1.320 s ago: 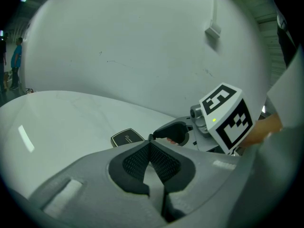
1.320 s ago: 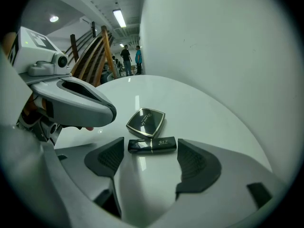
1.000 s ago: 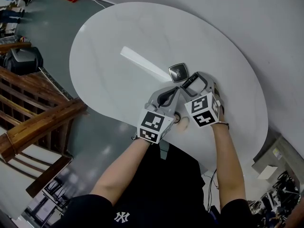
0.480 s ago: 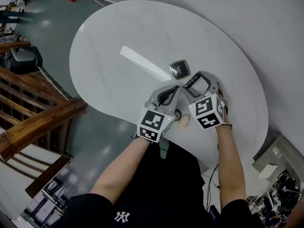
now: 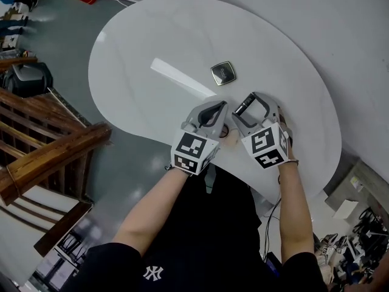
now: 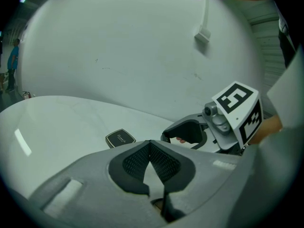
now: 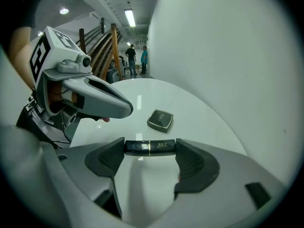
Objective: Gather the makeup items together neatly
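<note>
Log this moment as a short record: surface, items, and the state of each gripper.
surface: white round table
left gripper: jaws together, nothing between them
right gripper: shut on black tube, gripped by its two ends
compact: dark, square, closed, lying flat on the table, apart from both grippers
gathered: not yet; the tube is in the jaws and the compact lies alone

The surface point(image 5: 140, 41) is seen as glossy white. The compact point(image 7: 160, 119) is coloured black with a greyish rim; the tube point(image 7: 150, 147) is black, marked with a gold band and pale lettering. Grey fingers point(image 7: 194, 165) are padded in textured black, and the cubes point(image 5: 267, 145) are patterned black-and-white.
</note>
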Motion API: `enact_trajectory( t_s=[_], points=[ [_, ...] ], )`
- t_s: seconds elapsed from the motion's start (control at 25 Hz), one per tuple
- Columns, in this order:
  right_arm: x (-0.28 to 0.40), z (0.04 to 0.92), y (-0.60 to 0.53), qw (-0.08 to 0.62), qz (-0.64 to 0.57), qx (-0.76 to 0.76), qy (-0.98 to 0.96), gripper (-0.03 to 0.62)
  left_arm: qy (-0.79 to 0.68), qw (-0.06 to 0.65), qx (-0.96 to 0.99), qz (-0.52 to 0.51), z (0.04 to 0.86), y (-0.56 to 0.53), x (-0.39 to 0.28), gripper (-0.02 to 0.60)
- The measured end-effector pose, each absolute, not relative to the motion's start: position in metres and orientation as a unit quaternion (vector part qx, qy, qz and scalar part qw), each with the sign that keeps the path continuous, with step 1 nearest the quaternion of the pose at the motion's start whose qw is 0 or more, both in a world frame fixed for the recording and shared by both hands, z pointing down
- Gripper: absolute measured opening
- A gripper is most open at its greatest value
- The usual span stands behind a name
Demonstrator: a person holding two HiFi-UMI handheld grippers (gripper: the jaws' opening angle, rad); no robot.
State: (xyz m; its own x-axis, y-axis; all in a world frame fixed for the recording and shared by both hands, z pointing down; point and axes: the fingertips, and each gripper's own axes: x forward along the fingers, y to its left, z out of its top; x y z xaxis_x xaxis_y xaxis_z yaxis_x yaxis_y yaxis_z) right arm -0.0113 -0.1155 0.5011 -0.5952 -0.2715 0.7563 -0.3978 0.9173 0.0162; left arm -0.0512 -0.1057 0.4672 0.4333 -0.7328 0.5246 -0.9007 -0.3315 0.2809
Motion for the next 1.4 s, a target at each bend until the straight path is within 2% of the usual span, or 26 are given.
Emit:
enact_trajectory(
  t_s=[0.32, 0.68, 1.4],
  points=[
    [0.023, 0.482, -0.057, 0.412, 0.077, 0.209, -0.884, 0.348, -0.475, 0.261, 0.828, 0.146, 0.457, -0.065, -0.030, 0.008],
    [0.039, 0.500, 0.002, 0.434, 0.058, 0.173, -0.882, 0.348, -0.450, 0.252, 0.843, 0.152, 0.452, -0.027, -0.015, 0.008],
    [0.038, 0.552, 0.011, 0.453, 0.041, 0.128, -0.881, 0.348, -0.447, 0.255, 0.841, 0.168, 0.472, -0.014, -0.002, 0.008]
  ],
)
